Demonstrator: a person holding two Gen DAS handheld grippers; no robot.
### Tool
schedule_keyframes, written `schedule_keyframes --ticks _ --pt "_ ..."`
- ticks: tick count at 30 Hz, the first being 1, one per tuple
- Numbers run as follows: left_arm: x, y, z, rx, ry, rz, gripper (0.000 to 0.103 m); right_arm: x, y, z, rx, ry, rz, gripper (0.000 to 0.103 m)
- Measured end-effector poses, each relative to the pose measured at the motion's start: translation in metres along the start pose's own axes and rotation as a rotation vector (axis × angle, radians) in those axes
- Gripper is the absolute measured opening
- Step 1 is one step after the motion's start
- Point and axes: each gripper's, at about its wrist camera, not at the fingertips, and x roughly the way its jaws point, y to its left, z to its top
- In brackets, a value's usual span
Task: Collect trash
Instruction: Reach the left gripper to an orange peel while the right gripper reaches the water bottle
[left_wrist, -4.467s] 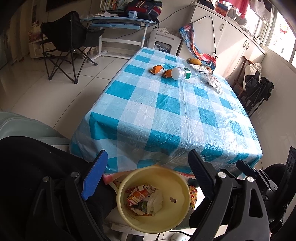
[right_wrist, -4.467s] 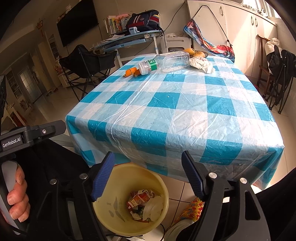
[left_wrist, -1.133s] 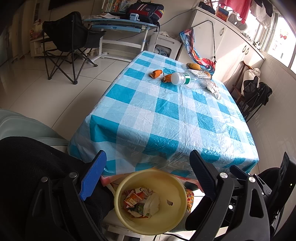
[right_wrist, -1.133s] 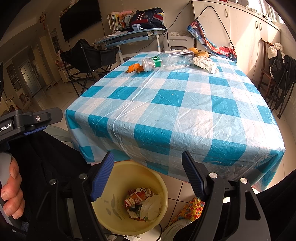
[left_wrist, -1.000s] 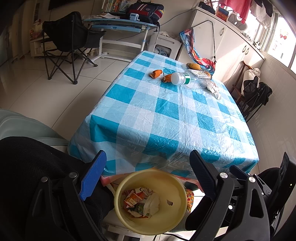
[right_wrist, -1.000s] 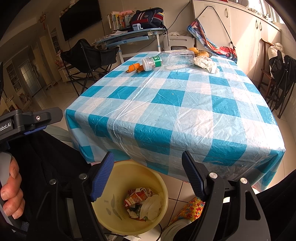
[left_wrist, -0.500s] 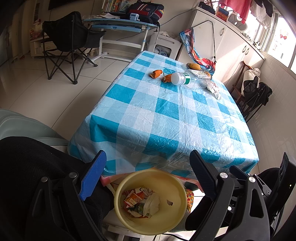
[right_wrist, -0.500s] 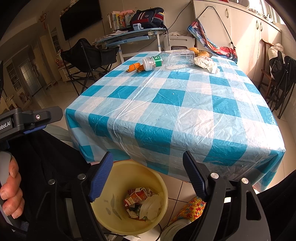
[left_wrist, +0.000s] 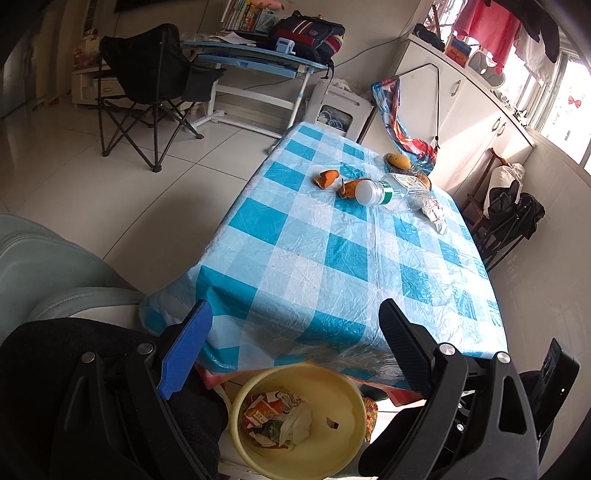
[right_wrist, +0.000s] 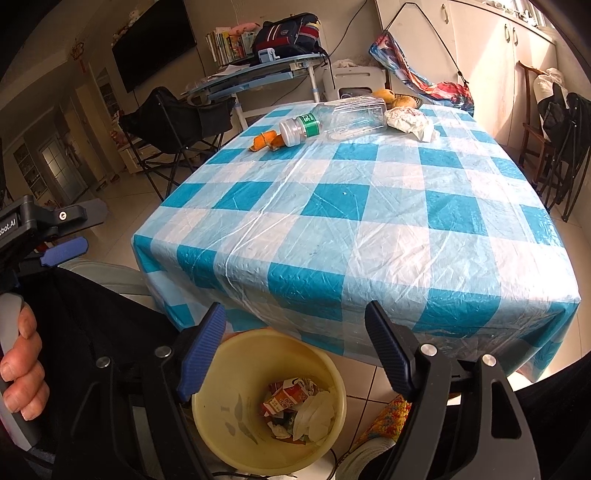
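A: What moved since a moment back?

B: Not much. The left tool (left_wrist: 291, 332) went up and forward a little, so the yellow bin (left_wrist: 347, 435) sits lower in its view. The trash on the table (left_wrist: 332, 266) did not move.

A: Are the tools holding anything?

B: No. The left tool is wide and has nothing in it. The right tool (right_wrist: 295, 343) is wide and holds nothing too.

A: What step is this?

B: I think they are between pick-ups, above the bin at the near end.

A: Where is the trash?

B: At the far end: a clear bottle (right_wrist: 343, 116) lying down, orange peels (left_wrist: 327, 178) left of its cap, and a crumpled wrapper (right_wrist: 410, 123) on its right.

A: What comes next?

B: Likely a long reach across the table, then close on one piece.

A: What is in the bin?

B: A squashed orange carton (right_wrist: 286, 398) and white paper (right_wrist: 317, 410)
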Motion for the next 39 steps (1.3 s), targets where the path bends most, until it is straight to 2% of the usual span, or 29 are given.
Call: schedule_keyframes --ticks 3,7,14,21,27,31,32,34,36,37,39 --pt "0.012 0.005 0.022 -0.028 0.005 0.010 0.088 0.003 -0.002 0.009 0.002 -0.003 0.014 0.075" --pt "0.036 -0.001 0.054 -0.003 0.004 0.027 0.088 0.014 -0.011 0.029 0.033 0.001 0.040 0.075" --pt "0.104 -0.032 0.122 0.119 0.017 0.089 0.088 0.035 -0.024 0.073 0.081 -0.015 0.083 0.075" --pt "0.181 -0.055 0.167 0.198 0.054 0.137 0.088 0.068 -0.053 0.138 0.236 -0.056 0.110 0.075" --pt "0.222 -0.077 0.175 0.309 0.094 0.135 0.088 0.118 -0.071 0.200 0.376 -0.032 0.021 0.076" --pt "0.240 -0.085 0.174 0.372 0.122 0.139 0.088 0.155 -0.076 0.225 0.402 0.020 -0.082 0.078" --pt "0.244 -0.086 0.174 0.381 0.134 0.135 0.086 0.164 -0.077 0.229 0.393 0.038 -0.104 0.079" --pt "0.250 -0.087 0.171 0.396 0.172 0.108 0.073 0.177 -0.078 0.233 0.369 0.068 -0.123 0.082" --pt "0.256 -0.089 0.168 0.419 0.212 0.091 0.050 0.187 -0.080 0.232 0.337 0.113 -0.113 0.082" --pt "0.260 -0.090 0.166 0.427 0.233 0.079 0.044 0.189 -0.082 0.230 0.321 0.131 -0.093 0.080" --pt "0.259 -0.092 0.161 0.436 0.241 0.066 0.025 0.182 -0.083 0.225 0.274 0.125 -0.079 0.074"
